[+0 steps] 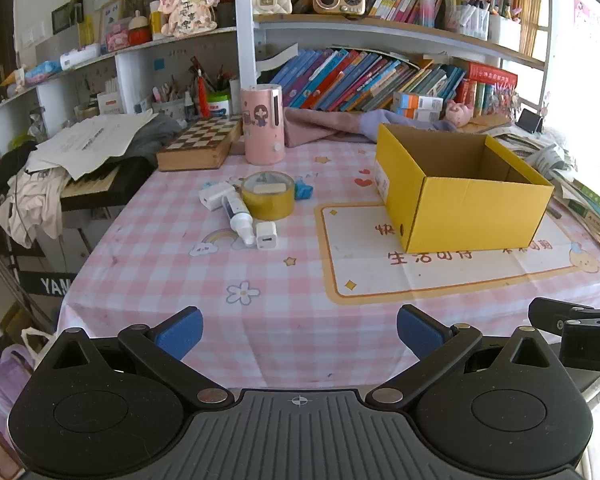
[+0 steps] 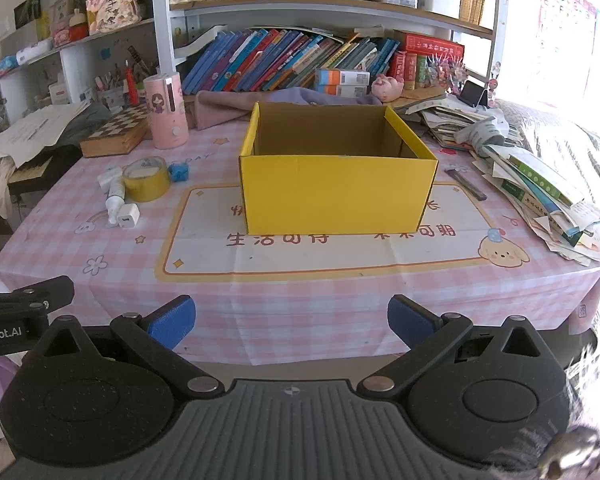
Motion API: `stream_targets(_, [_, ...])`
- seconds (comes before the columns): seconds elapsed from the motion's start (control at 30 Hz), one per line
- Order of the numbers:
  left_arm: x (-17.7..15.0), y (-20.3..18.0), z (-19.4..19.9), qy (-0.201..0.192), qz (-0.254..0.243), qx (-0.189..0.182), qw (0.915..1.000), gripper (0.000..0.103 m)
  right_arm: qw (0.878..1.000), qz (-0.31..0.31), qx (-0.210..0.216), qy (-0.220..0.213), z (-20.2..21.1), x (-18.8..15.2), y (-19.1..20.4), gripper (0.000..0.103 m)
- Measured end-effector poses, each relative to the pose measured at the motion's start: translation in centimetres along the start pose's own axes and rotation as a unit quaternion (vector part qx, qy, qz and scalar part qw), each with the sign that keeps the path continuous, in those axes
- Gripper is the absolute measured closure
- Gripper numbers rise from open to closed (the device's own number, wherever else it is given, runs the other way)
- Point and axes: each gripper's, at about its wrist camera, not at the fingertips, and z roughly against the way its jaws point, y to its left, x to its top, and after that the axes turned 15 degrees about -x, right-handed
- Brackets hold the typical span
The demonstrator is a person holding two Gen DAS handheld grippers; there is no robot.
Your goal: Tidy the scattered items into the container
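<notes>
An open yellow cardboard box point(image 1: 472, 208) point(image 2: 336, 196) stands on the pink checked tablecloth. Left of it lies a cluster: a yellow tape roll point(image 1: 268, 196) point(image 2: 146, 180), a white spray bottle point(image 1: 239, 216) point(image 2: 114, 200), a white charger cube point(image 1: 266, 235) point(image 2: 128, 216), a white box point(image 1: 216, 195) point(image 2: 109, 178) and a small blue item point(image 1: 303, 190) point(image 2: 179, 172). My left gripper point(image 1: 300, 334) is open and empty at the table's near edge. My right gripper point(image 2: 292, 322) is open and empty too, facing the box.
A pink cylinder point(image 1: 262, 124) and a wooden chessboard box point(image 1: 200, 144) stand behind the cluster. Cloth lies behind the yellow box. Stacked books and papers point(image 2: 540, 184) crowd the right edge, with a dark pen point(image 2: 466, 184) beside them. Bookshelves rise at the back.
</notes>
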Motion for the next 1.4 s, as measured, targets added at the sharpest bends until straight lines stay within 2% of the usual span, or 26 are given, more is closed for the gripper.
stream_targets(0.27, [0.1, 0.1, 0.1, 0.003, 0.001, 0.0, 1.0, 0.0, 1.0, 0.001, 0.0, 0.0, 0.1, 0.0, 0.0, 0.0])
stream_targets(0.53, [0.1, 0.3, -0.3, 0.014, 0.002, -0.001, 0.9999, 0.0, 1.0, 0.007, 0.002, 0.008, -1.4, 0.2, 1.5, 0.0])
stream_targets(0.9, [0.3, 0.3, -0.7, 0.017, 0.005, -0.006, 0.9998, 0.0, 1.0, 0.018, 0.006, 0.015, -1.3, 0.0, 1.2, 0.0])
stream_targets(1.4, [0.8, 0.0, 0.1, -0.004, -0.01, -0.001, 0.9999, 0.0, 1.0, 0.02, 0.003, 0.008, -1.1, 0.5, 1.4, 0.0])
